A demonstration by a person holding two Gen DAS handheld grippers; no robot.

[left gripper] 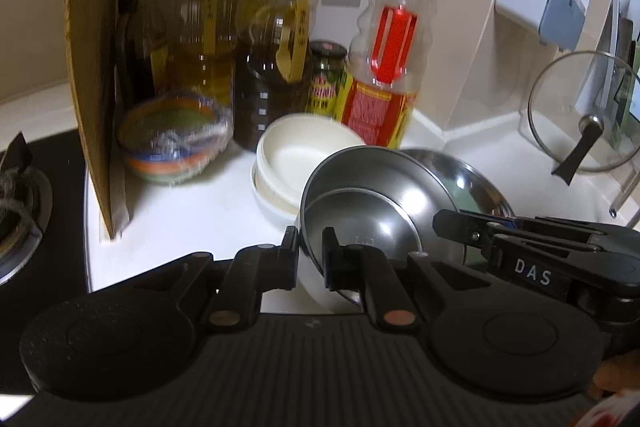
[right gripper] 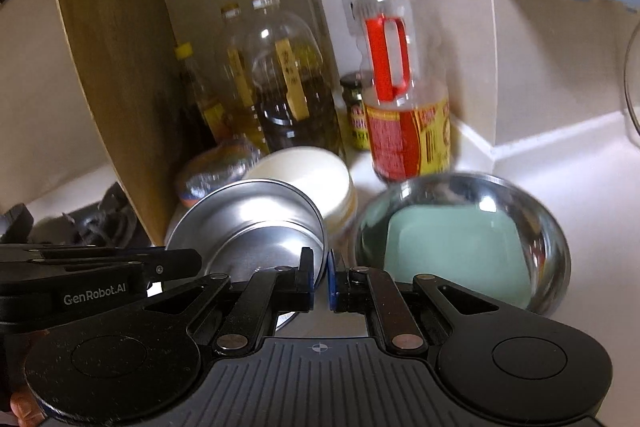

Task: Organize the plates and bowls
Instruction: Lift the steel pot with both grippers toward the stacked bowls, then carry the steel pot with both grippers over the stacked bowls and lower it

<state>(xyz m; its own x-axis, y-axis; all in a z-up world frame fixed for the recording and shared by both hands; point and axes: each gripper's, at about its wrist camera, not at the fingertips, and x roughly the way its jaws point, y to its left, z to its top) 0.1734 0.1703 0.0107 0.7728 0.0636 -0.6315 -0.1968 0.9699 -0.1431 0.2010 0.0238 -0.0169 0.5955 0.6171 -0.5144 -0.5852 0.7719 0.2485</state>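
Observation:
My left gripper point(left gripper: 312, 255) is shut on the near rim of a small steel bowl point(left gripper: 372, 203) and holds it tilted above the white counter point(left gripper: 180, 219). My right gripper point(right gripper: 320, 279) is shut on the same steel bowl's rim point(right gripper: 256, 223) at its right edge. A stack of cream bowls point(left gripper: 304, 155) stands just behind it, also in the right wrist view point(right gripper: 316, 175). A larger steel bowl point(right gripper: 556, 247) with a pale green dish point(right gripper: 460, 247) inside sits to the right. A striped colourful bowl point(left gripper: 176, 143) wrapped in film stands at the left.
Several oil and sauce bottles point(left gripper: 276, 39) and a red-labelled bottle point(left gripper: 384, 67) line the back wall. A wooden board point(left gripper: 92, 67) stands upright at the left, beside a gas hob point(left gripper: 20, 203). A glass pot lid point(left gripper: 584, 115) leans at the right.

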